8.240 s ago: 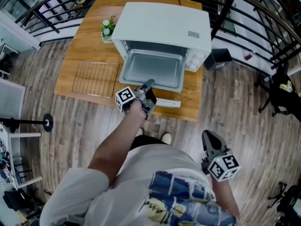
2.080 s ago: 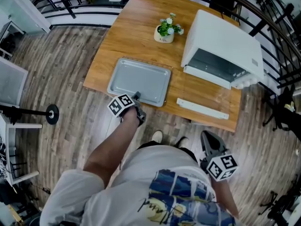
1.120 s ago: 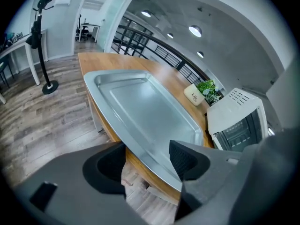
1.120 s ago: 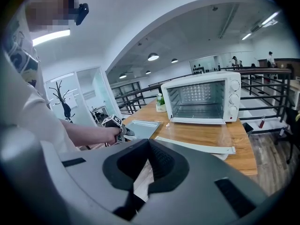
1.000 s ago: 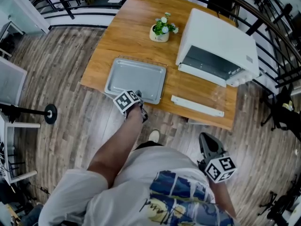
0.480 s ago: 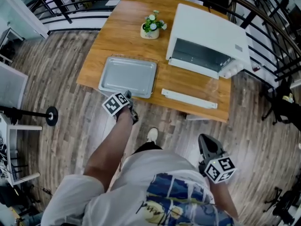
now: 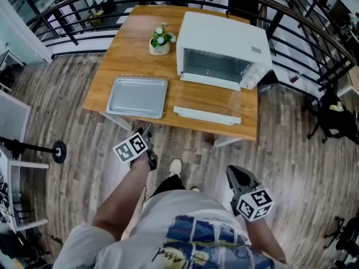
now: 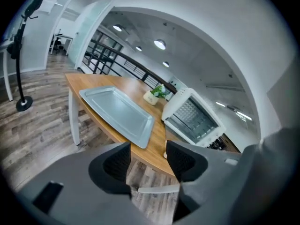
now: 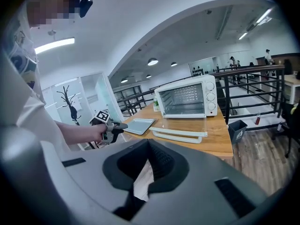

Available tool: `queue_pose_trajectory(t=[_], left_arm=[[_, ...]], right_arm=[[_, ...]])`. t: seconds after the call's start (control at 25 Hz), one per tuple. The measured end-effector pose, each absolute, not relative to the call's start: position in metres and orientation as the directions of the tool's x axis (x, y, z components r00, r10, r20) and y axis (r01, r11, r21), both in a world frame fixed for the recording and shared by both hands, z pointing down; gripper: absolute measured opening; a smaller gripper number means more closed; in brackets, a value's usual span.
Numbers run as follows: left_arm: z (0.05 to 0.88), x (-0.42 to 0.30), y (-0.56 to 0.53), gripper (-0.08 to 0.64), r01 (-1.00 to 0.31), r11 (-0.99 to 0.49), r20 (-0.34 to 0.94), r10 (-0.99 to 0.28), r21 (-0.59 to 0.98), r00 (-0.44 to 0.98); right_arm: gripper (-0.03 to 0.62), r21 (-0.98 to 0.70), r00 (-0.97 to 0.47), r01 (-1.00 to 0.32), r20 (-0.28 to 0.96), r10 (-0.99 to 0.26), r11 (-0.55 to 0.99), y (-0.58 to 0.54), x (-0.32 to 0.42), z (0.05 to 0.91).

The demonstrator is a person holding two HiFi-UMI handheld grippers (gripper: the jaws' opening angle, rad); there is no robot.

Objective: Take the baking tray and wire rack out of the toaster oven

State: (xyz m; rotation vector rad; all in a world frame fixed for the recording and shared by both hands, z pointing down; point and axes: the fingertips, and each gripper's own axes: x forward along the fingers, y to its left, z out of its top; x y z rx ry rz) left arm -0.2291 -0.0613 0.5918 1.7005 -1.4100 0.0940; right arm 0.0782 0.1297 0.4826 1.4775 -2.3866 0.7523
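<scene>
Found baking tray [image 7: 137, 97] flat on table [image 7: 112, 52], ahead of left gripper [image 7: 147, 133] and apart from its jaws, long side lying across their line; far nearer that gripper than right gripper [image 7: 234, 175], low beside the body. Read left jaws as wide but closing, nothing between pads; right jaws clenched together, empty. Could not make out wire rack; judged tray step done.
</scene>
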Motion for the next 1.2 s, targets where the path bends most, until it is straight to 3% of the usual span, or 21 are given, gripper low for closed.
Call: queue_pose_trajectory(t=[0.36, 0.6, 0.96, 1.2], left_arm=[[0.534, -0.121, 0.032, 0.201, -0.761, -0.352, 0.432, -0.66, 0.545, 0.615], [0.493, -0.062, 0.101, 0.109, -0.661, -0.585, 0.37, -0.55, 0.47, 0.749], [0.466, -0.008, 0.193, 0.012, -0.503, -0.71, 0.294, -0.407, 0.493, 0.864], [0.453, 0.005, 0.211, 0.003, -0.444, -0.727, 0.251, -0.367, 0.523, 0.896]], right_arm=[[0.002, -0.289, -0.472, -0.879, 0.421, -0.774, 0.379, 0.181, 0.109, 0.48], [0.002, -0.275, -0.484, -0.873, 0.395, -0.78, 0.403, 0.213, 0.116, 0.473], [0.002, -0.257, -0.484, -0.874, 0.37, -0.793, 0.413, 0.261, 0.117, 0.462], [0.002, -0.252, -0.489, -0.87, 0.346, -0.8, 0.423, 0.272, 0.115, 0.457]])
